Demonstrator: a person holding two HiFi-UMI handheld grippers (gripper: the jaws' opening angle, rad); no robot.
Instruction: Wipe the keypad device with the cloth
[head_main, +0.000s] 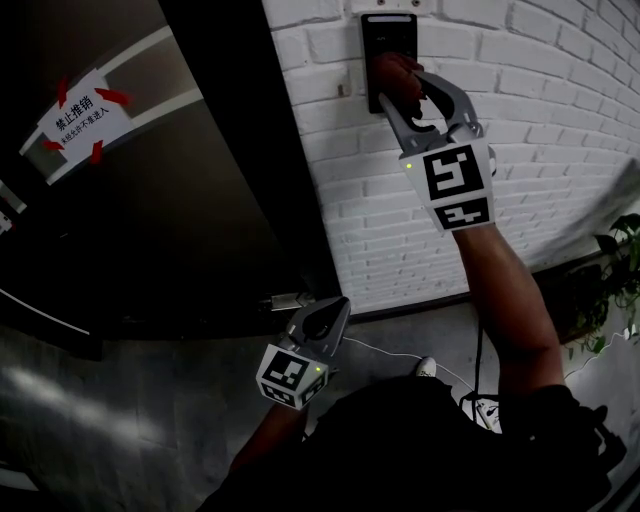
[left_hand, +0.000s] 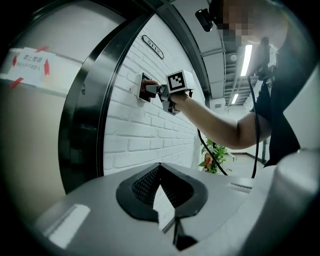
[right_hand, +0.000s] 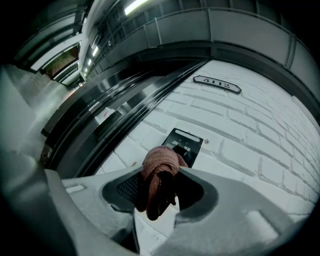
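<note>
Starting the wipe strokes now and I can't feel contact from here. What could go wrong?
1. The cloth sits bunched between the right gripper's jaws with little of it poking past the tips, so hard plastic could scrape the keypad device.
2. A firm stroke might press the device's face and trigger it.
3. Dragging across the rough brick wall could tug the cloth loose.
</note>
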